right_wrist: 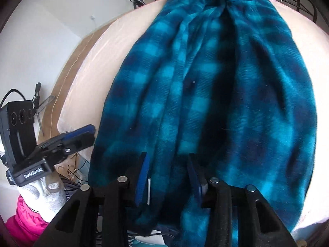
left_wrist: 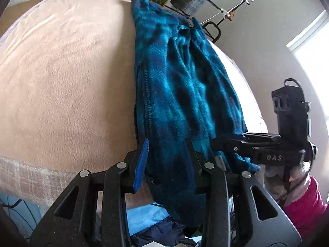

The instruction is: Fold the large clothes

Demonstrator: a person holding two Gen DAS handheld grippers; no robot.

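We see a peach-colored padded surface [left_wrist: 67, 86] filling most of the left view. Along it lies a blue plaid fleece garment [right_wrist: 216, 94], its near end hanging over the surface's near edge. Our left gripper [left_wrist: 167, 156] has its jaws closed on that near end by the zipper [left_wrist: 146, 88]. Our right gripper [right_wrist: 168, 168] likewise pinches the fleece hem between its fingers. A pink garment [right_wrist: 22, 224] sits low beside us.

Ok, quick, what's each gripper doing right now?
Left gripper: closed on the blue plaid fleece.
Right gripper: closed on the same fleece's near edge.
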